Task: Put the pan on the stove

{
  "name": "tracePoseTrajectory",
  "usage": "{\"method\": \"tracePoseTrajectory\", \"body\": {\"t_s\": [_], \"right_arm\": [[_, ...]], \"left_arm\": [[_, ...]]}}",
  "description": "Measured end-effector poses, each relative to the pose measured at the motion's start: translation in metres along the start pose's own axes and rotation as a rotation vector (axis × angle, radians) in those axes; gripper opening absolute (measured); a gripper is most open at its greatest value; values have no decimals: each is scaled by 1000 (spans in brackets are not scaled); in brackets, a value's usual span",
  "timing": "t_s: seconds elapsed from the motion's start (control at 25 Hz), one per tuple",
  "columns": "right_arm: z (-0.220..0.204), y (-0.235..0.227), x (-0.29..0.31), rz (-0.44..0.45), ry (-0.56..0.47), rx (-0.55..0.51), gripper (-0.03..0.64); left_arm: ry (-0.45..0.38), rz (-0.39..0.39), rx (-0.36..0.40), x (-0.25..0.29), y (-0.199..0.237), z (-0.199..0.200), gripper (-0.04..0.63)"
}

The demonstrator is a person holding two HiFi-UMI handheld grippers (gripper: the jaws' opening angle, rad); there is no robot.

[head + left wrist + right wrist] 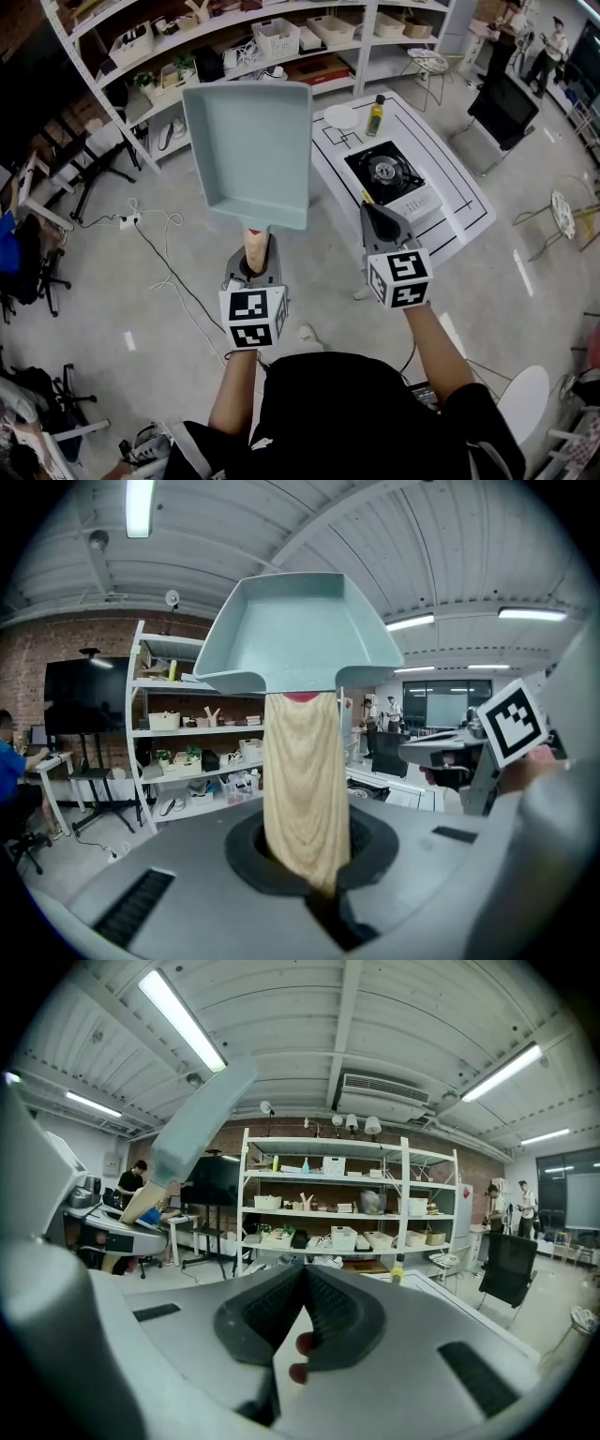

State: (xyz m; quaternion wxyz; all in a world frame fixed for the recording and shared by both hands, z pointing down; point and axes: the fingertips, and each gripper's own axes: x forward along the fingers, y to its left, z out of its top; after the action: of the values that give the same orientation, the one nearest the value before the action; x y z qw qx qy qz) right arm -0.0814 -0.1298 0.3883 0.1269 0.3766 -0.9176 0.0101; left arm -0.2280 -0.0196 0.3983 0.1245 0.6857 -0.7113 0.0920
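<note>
left gripper (255, 265) jaws pinch the wooden handle (302, 780) of the pan (248, 150), aloft beside the stove (384, 172); stiff, probably front-heavy, so hold the handle firmly. right gripper (375, 214) jaws pressed together, empty.

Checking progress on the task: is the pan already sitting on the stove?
No, the pan is held in the air by the left hand-held gripper, apart from the stove.

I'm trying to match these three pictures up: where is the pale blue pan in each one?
Head view: pan upper centre, handle in the left hand-held gripper.
Left gripper view: pan top centre, above its wooden handle.
Right gripper view: pan upper left, edge-on.
Shared landmark: the white shelf, in all three.
</note>
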Motion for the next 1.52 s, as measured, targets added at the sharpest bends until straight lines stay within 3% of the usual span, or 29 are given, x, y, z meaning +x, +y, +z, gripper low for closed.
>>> {"method": "tracePoseTrajectory", "body": {"t_s": [0.6,0.96,1.52], "right_arm": [[2,13,46,-42,20,-14,2],[-1,-18,58,-77,24,5,2],[-15,-110,85,-143,38,44,2]], "left_arm": [[3,-28,-14,29,51,-5,14],[19,-62,15,62,40,2,14],[64,-146,92,157,-13,15,14]]}}
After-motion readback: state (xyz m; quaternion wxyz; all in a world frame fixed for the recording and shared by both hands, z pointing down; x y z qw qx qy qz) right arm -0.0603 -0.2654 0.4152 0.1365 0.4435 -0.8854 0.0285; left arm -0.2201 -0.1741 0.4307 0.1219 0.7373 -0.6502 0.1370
